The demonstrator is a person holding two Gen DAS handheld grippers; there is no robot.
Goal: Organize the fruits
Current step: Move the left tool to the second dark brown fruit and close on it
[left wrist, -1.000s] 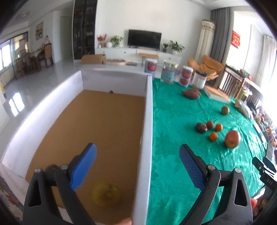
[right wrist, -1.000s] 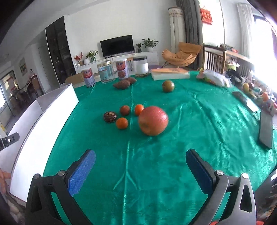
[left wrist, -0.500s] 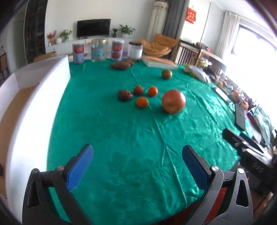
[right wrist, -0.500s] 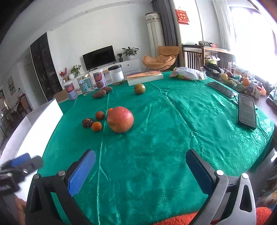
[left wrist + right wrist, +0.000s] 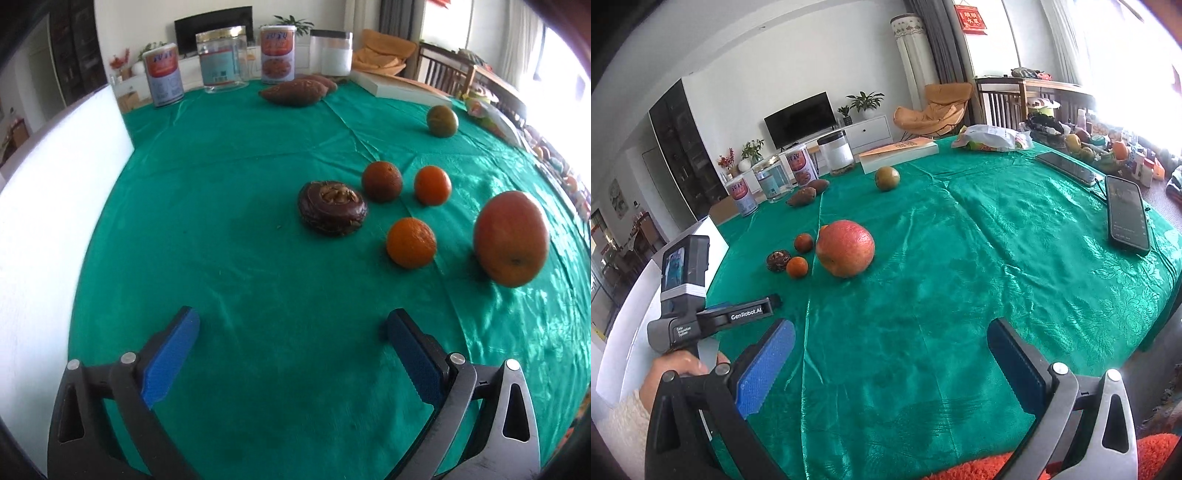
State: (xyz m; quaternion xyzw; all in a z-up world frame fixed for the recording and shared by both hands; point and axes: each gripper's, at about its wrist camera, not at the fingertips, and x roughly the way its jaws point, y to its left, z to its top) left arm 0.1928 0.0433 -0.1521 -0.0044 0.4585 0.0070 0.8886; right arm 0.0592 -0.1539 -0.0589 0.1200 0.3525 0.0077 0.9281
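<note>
On the green tablecloth lie a dark brown fruit (image 5: 332,212), three small oranges (image 5: 411,242), a large red-orange grapefruit (image 5: 511,238) and a green fruit (image 5: 442,121) farther back. My left gripper (image 5: 291,341) is open and empty, low over the cloth, short of the dark fruit. The white box wall (image 5: 44,206) stands to its left. My right gripper (image 5: 892,356) is open and empty, nearer the table's front edge. In the right wrist view the grapefruit (image 5: 846,248) lies ahead and the left gripper's body (image 5: 713,314) shows at the left.
Two sweet potatoes (image 5: 295,92), several tins and jars (image 5: 277,55) and a book (image 5: 399,86) stand at the back. Two phones (image 5: 1126,212) and a bag (image 5: 993,138) lie on the right side. The table edge is just below the right gripper.
My left gripper has swung right from over the box's brown floor and moved in close to the fruit cluster. My right gripper has drawn back and risen.
</note>
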